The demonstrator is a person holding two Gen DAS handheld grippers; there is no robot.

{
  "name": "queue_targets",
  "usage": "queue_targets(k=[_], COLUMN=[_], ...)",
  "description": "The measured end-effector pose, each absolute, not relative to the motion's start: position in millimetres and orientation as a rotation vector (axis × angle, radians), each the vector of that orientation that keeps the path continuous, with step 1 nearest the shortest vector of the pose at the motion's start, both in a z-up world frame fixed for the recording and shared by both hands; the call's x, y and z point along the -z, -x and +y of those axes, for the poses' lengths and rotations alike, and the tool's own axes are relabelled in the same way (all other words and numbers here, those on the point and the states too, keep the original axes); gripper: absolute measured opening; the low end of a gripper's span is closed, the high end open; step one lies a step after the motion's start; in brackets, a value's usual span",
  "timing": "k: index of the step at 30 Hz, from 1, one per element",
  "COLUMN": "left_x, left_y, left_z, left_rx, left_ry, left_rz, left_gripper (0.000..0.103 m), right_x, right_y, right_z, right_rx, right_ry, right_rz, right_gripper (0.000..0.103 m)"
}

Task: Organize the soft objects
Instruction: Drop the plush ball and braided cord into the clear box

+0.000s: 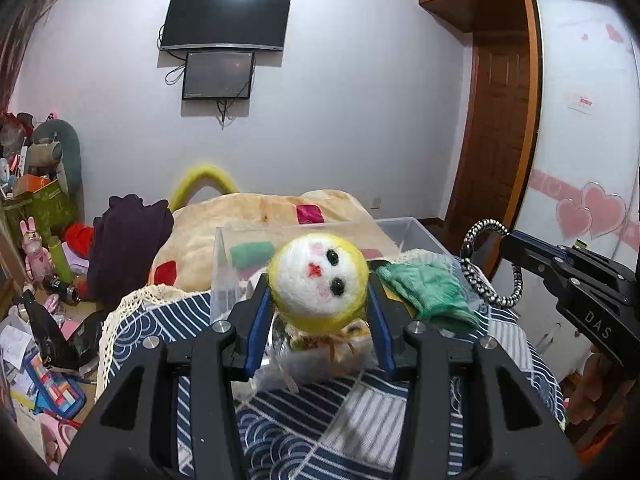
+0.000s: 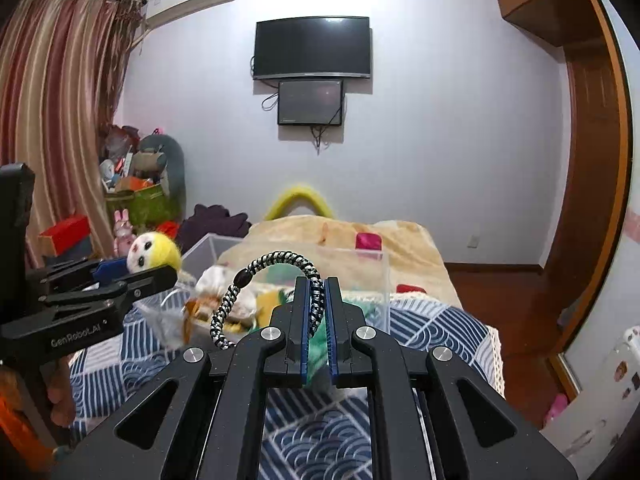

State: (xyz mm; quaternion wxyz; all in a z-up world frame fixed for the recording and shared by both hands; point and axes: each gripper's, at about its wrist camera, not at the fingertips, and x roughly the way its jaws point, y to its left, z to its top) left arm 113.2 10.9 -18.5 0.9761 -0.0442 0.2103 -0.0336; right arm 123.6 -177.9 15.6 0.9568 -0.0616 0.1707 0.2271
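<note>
My left gripper [image 1: 319, 294] is shut on a yellow felt ball with a white face [image 1: 319, 283], held above the blue patterned bedspread [image 1: 320, 412]; it also shows in the right wrist view [image 2: 152, 254]. My right gripper [image 2: 317, 292] is shut on a black-and-white braided cord loop [image 2: 256, 280], also seen in the left wrist view [image 1: 486, 268]. A clear plastic bin [image 1: 412, 232] stands just behind both, with a green cloth [image 1: 428, 290] draped at its near edge. A crinkly wrapped item [image 1: 320, 348] lies below the ball.
A beige blanket with coloured patches [image 1: 260, 216] covers the far bed. A dark purple garment [image 1: 128, 240] lies at the bed's left. Cluttered floor and toys [image 1: 36, 320] are on the left. A wooden door [image 1: 496, 120] and wardrobe are on the right.
</note>
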Motion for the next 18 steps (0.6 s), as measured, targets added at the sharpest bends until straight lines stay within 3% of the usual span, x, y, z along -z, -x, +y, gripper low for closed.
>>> queue_targets(k=[13, 16, 18], left_x=[63, 65, 65], left_y=[-170, -170, -167], left_z=[13, 8, 7], left_rx=[0.071, 0.062, 0.065], left_ry=[0.101, 0.067, 0.073], left_rz=[0.582, 0.590, 0.583], left_gripper=[0.045, 0.058, 0.064], right_x=[23, 30, 30], right_y=[-174, -174, -173], right_z=[-156, -153, -156], right_rx=[-0.411, -0.409, -0.409], right_ry=[0.125, 0.153, 0.156], right_rz=[0.485, 0.521, 0.527], right_gripper=[0.007, 0.007, 0.015])
